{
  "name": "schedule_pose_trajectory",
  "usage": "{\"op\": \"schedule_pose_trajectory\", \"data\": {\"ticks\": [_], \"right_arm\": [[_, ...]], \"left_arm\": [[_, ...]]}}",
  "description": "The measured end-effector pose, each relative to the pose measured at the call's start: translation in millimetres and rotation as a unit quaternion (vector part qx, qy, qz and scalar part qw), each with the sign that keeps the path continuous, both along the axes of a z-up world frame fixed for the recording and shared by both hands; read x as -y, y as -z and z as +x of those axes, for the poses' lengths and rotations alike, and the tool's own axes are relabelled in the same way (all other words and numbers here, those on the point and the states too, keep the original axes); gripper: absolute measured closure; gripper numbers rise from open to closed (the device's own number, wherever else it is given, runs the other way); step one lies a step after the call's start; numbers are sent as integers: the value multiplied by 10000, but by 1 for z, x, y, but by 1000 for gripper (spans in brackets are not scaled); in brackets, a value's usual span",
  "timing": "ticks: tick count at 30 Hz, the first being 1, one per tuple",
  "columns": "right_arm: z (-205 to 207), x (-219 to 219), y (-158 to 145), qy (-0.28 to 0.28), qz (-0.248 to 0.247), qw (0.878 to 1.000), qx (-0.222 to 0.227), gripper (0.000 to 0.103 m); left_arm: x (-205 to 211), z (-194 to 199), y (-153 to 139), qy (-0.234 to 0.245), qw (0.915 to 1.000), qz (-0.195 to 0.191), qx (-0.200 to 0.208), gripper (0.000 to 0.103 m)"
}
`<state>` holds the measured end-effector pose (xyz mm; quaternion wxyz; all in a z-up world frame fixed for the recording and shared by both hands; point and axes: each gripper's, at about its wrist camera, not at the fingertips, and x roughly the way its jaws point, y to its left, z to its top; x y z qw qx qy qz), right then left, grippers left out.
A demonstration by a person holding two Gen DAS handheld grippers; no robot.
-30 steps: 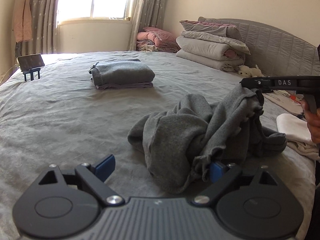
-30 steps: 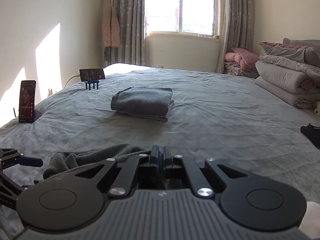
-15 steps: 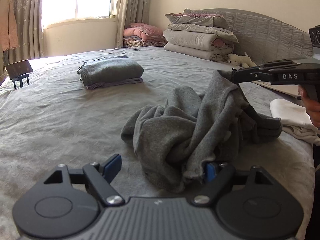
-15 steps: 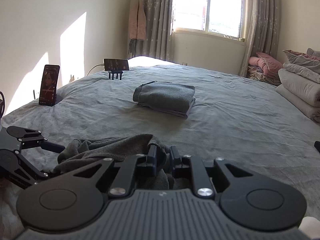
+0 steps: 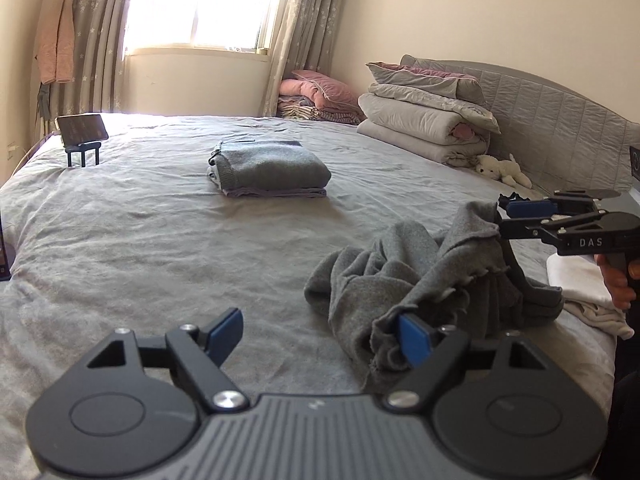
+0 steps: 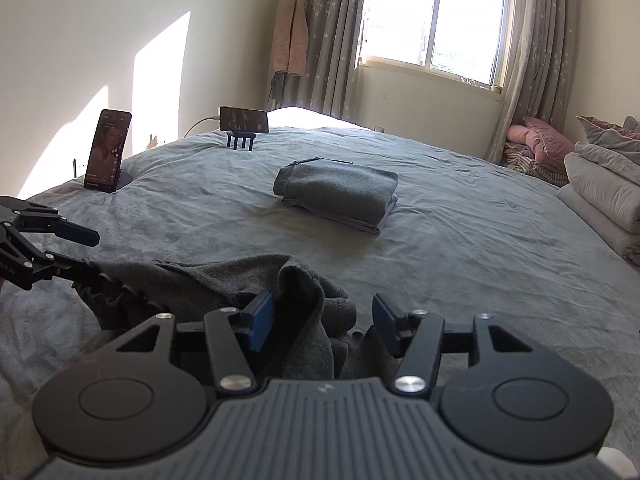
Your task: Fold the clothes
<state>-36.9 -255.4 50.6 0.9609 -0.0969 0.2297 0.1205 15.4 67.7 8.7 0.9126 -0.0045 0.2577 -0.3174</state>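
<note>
A crumpled grey garment [image 5: 420, 280] lies on the grey bed [image 5: 160, 248]; it also shows in the right wrist view [image 6: 208, 280]. My left gripper [image 5: 320, 332] is open, with the garment's near hem draped over its right finger. My right gripper [image 6: 324, 320] is open with a fold of the garment standing between its jaws; in the left wrist view it [image 5: 512, 220] sits at the garment's raised far edge. A folded grey stack [image 5: 268, 172] rests at mid-bed, seen also in the right wrist view [image 6: 340, 192].
A phone on a stand [image 5: 82, 132] sits at the bed's far left corner; a second upright phone [image 6: 106, 152] stands nearer. Folded quilts [image 5: 424, 120], pink bedding [image 5: 316, 96] and a plush toy [image 5: 500, 168] lie by the headboard. White cloth [image 5: 580, 284] lies at the right edge.
My right gripper has opened from shut on the garment, and the raised fabric has sagged lower. My left gripper stays open, with the hem still on its right finger.
</note>
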Motion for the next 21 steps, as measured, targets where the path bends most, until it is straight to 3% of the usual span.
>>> {"op": "schedule_pose_trajectory", "data": {"ticks": [13,17,21], "right_arm": [[2,-8,8,-126,-104,9998,-136,45],[2,-13,10,-177,-124,9997,-129,45],[4,-17,15,-169,-133,9997,-112,45]], "left_arm": [[-23,1,-10,-156,9987,-484,-4,17],[5,14,5,154,9992,-242,-278,17],[28,34,27,268,9938,-577,-913,21]]}}
